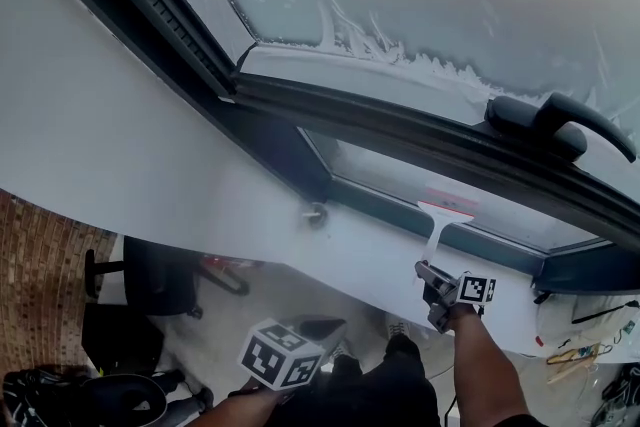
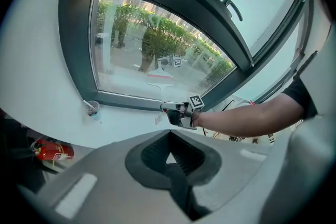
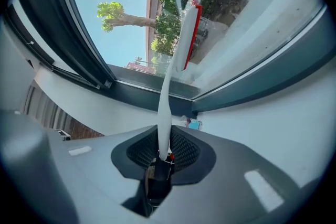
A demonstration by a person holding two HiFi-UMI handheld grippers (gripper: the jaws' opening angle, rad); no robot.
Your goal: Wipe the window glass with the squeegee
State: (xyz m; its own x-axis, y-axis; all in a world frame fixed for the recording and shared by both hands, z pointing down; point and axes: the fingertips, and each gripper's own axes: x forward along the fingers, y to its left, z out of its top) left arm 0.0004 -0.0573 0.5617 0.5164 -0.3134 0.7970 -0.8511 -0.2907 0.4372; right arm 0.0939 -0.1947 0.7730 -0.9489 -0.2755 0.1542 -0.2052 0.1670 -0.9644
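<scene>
Squeegee (image 3: 186,34), judged light and stiff, was clamped by its slim handle end in right tongs (image 3: 164,147), blade at window glass (image 1: 380,170); left tongs (image 2: 169,157) closed, empty.

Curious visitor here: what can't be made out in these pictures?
- Head view: whether the squeegee touches the glass; too small.
- Left gripper view: the cup contents; too small.
- Left gripper view: red object, partly behind the left hand-held gripper.
- Right gripper view: squeegee handle's end, inside the right hand-held gripper.
</scene>
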